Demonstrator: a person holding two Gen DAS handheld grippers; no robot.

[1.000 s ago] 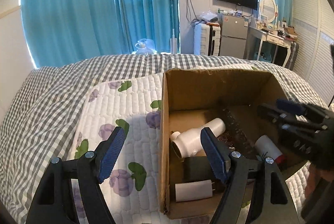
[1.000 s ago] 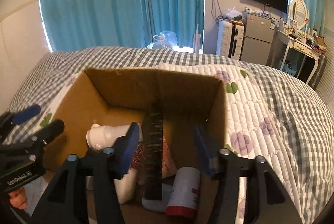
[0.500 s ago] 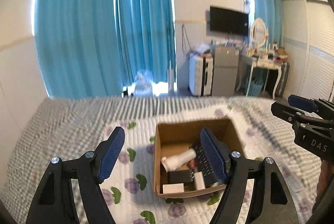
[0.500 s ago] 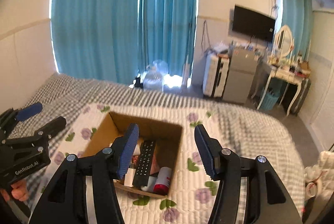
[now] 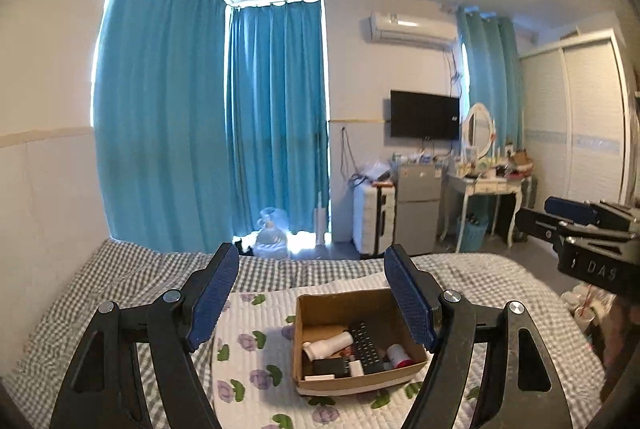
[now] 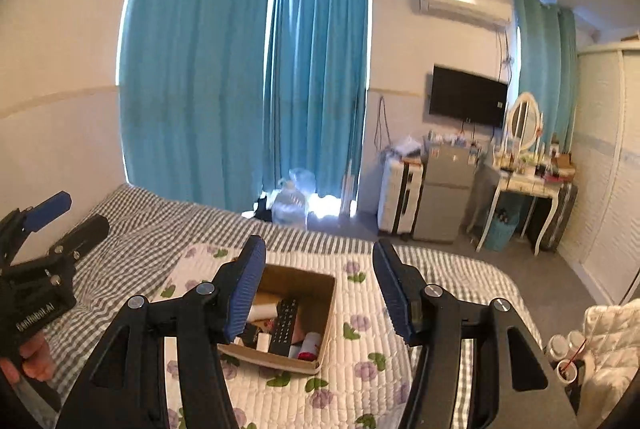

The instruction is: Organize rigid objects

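Observation:
A brown cardboard box (image 5: 320, 303) sits on the floral quilt on the bed, also in the right wrist view (image 6: 326, 313). In it lie a white bottle (image 5: 328, 344), a black remote (image 5: 365, 347), a red-capped white tube (image 5: 398, 353) and other small items. My left gripper (image 5: 310, 303) is open and empty, high above and back from the box. My right gripper (image 6: 320, 293) is open and empty, also high above it. Each gripper shows at the edge of the other's view.
The bed has a grey checked cover (image 5: 120, 281) and a white floral quilt (image 6: 360, 361). Teal curtains (image 5: 240, 129), a water jug (image 5: 272, 237), a suitcase, a small fridge (image 5: 418, 205), a TV and a dressing table (image 6: 528, 189) stand beyond.
Both grippers have pulled far up and back from the box; a second ago they were just above its opening. Both stay open and empty.

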